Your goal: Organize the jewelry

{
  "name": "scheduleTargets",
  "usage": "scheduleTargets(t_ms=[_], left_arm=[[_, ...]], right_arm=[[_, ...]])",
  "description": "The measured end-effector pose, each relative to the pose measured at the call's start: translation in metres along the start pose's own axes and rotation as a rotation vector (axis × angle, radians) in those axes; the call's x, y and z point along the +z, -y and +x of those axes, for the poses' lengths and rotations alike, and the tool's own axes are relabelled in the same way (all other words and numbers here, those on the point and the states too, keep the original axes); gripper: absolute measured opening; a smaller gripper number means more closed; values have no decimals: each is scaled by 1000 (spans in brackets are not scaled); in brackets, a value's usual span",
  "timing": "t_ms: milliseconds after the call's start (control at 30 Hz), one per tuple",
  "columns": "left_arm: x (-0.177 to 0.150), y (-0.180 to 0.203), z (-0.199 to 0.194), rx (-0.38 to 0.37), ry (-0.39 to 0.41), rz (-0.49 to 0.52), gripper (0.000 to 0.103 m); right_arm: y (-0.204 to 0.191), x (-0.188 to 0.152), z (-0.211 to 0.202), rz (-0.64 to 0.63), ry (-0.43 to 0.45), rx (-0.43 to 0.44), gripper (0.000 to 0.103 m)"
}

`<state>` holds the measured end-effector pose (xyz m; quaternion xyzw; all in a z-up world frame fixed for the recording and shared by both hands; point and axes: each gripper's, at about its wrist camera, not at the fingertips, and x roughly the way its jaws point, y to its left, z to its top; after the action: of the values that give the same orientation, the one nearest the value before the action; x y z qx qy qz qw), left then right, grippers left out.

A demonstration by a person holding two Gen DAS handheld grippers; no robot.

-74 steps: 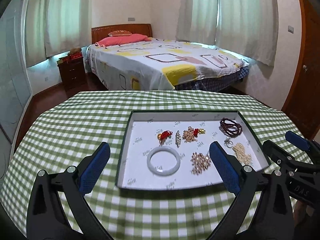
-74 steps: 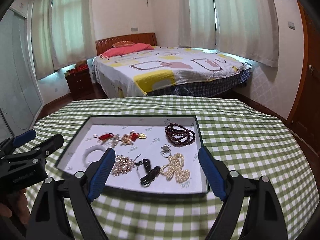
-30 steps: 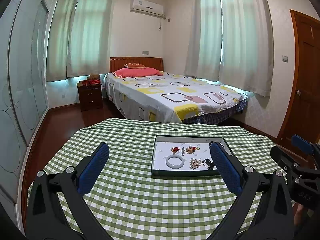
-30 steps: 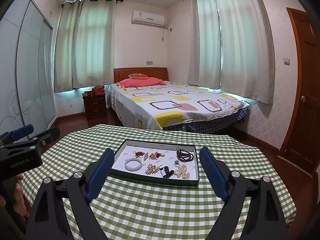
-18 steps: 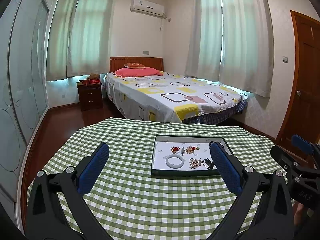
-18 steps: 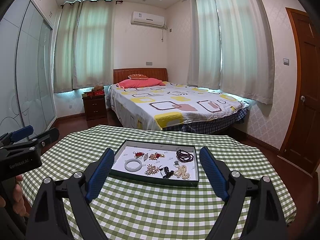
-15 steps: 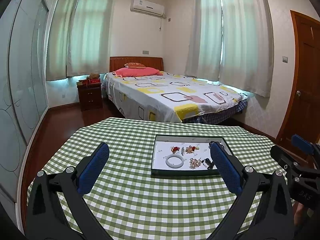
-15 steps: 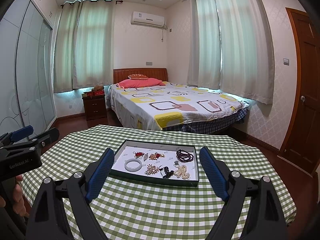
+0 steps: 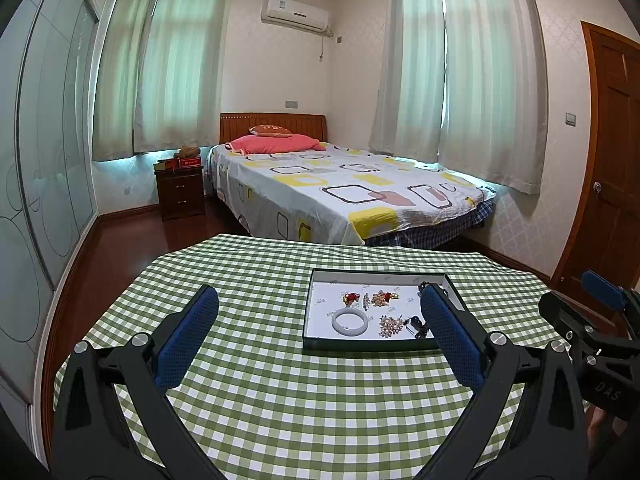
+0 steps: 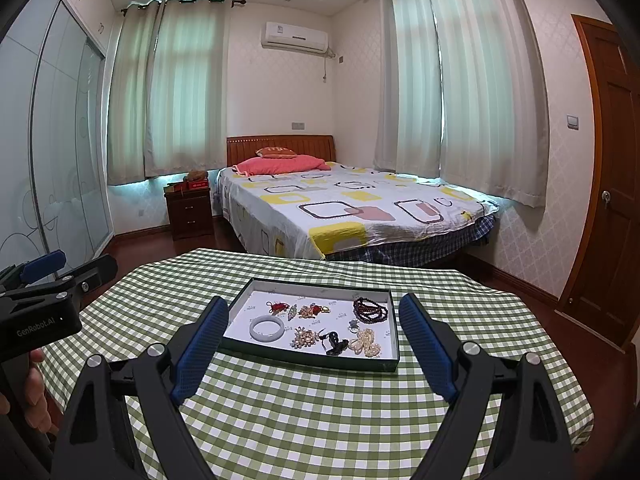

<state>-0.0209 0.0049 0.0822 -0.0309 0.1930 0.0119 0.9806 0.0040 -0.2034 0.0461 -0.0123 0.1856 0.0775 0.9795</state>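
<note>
Beyond the table stands a bed (image 10: 352, 208) with a patterned sheet and a pink pillow, a dark nightstand (image 10: 190, 210) at its left and curtained windows behind. The table (image 10: 320, 420) carries a green-and-white checked cloth. On it, toward the far right portion, lies a shallow dark-rimmed tray (image 10: 236, 342) with a white lining, holding all the jewelry.

The left tool (image 9: 320, 336) hovers above the near side of the table, short of the tray, with its blue-padded fingers spread wide and nothing between them. The right tool (image 10: 312, 344) hovers likewise, fingers released and spread to either side of the tray as seen from its own camera, gripping nothing. Neither tool touches the tray.

Inside the tray, contents by size:
- a dark red bead bracelet (image 10: 370, 309), coiled at the far right corner
- a pale jade bangle (image 10: 267, 329), at the near left
- a pearl cluster (image 10: 365, 343), at the near right
- a gold bead cluster (image 10: 305, 337), near the centre
- a black pendant (image 10: 335, 341), between the gold cluster and the pearls
- a red-tasselled charm (image 10: 278, 307) and a gold-and-red charm (image 10: 314, 311), side by side along the far row
</note>
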Motion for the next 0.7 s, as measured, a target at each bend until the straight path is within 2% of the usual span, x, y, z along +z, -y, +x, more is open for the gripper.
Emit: scheduleTargets(t_ms=[700], left_arm=[[2,0,0,11,2,5,99]], right_arm=[[-4,0,1,-1,-7,1,84]])
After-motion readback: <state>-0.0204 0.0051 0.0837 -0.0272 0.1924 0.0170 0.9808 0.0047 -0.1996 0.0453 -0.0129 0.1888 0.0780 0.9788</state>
